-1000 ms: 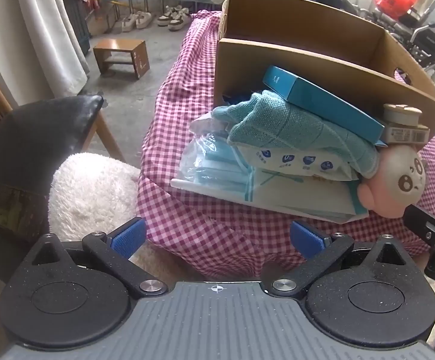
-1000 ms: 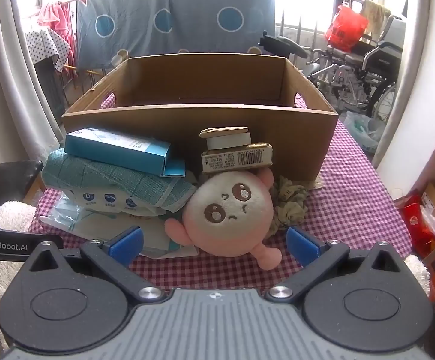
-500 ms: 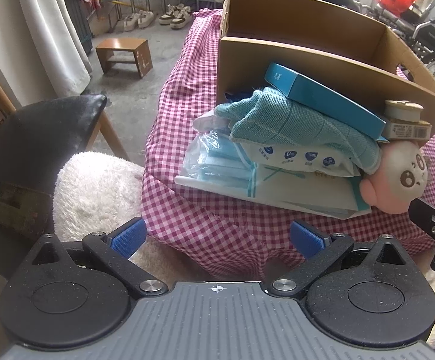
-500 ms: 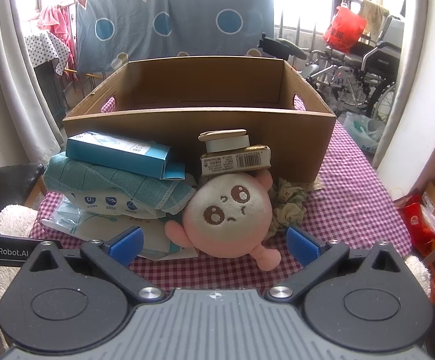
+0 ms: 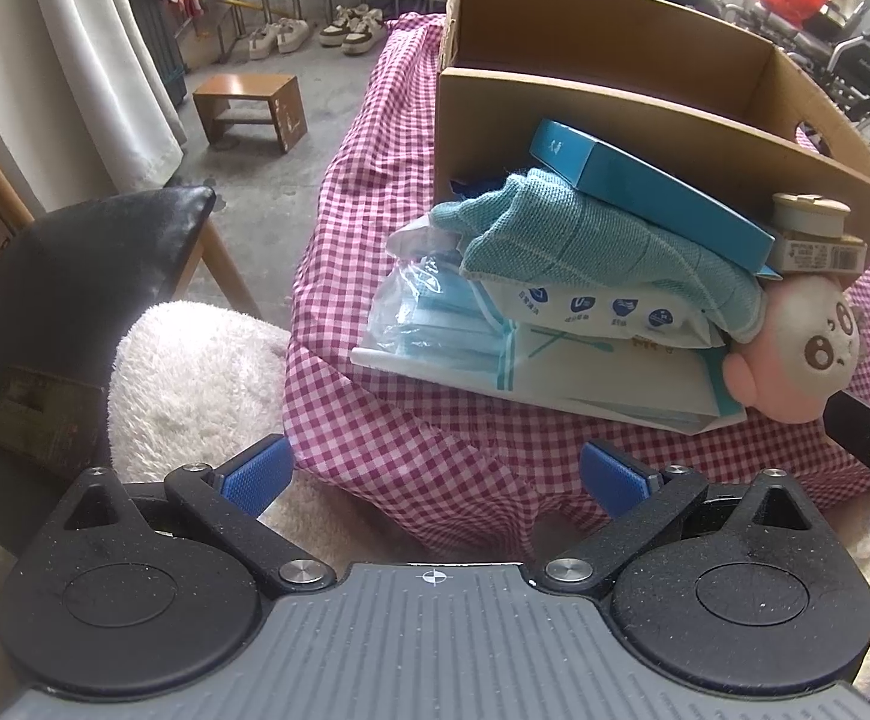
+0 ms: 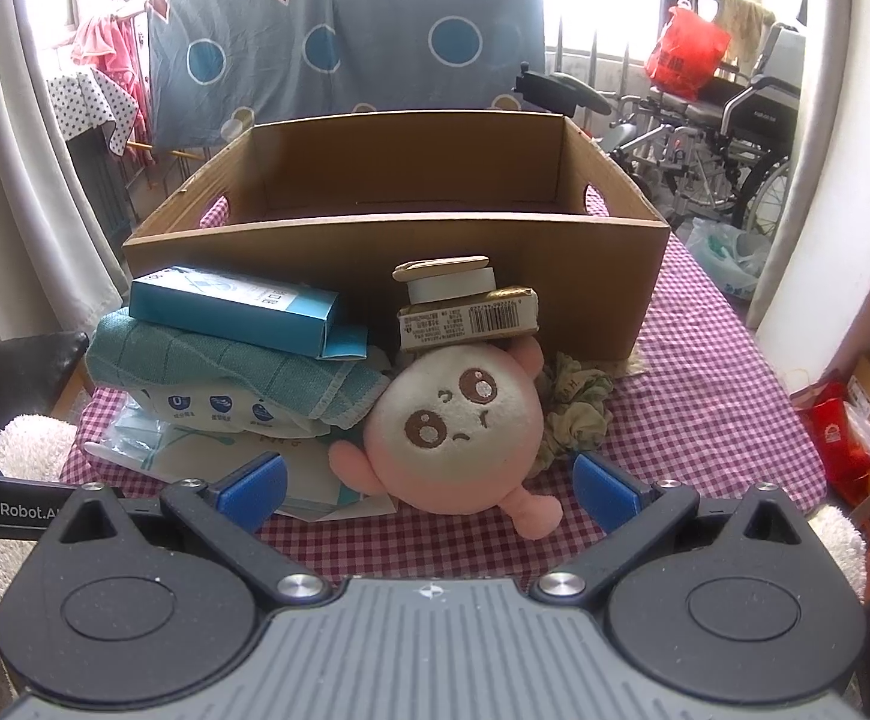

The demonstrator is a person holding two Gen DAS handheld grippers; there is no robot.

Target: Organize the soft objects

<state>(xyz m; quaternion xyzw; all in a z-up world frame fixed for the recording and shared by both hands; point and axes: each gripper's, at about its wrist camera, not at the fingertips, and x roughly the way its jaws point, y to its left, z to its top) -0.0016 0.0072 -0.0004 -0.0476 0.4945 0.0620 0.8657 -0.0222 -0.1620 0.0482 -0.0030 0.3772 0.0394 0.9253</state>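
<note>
A pile lies on the checked tablecloth (image 6: 693, 414) in front of an open cardboard box (image 6: 411, 246). A pink and white plush toy (image 6: 456, 426) (image 5: 804, 354) sits at the front, with a gold packet (image 6: 468, 321) and a tape roll (image 6: 450, 285) on top of it. To its left, a teal cloth (image 6: 219, 369) (image 5: 603, 252) carries a blue carton (image 6: 237, 309) (image 5: 645, 192) and rests on plastic packs (image 5: 531, 354). An olive scrunchie (image 6: 576, 414) lies right of the plush. My right gripper (image 6: 429, 486) is open just short of the plush. My left gripper (image 5: 435, 477) is open below the table's edge.
A black chair (image 5: 75, 276) with a white fluffy cushion (image 5: 195, 378) stands left of the table. A small wooden stool (image 5: 252, 108) and shoes (image 5: 315, 36) are on the floor beyond. Wheelchairs (image 6: 717, 144) and a red bag (image 6: 684, 54) crowd the back right.
Both grippers have drawn back slightly from the pile, so the plush and the stack look a little farther off. Both stay open, and nothing on the table has moved.
</note>
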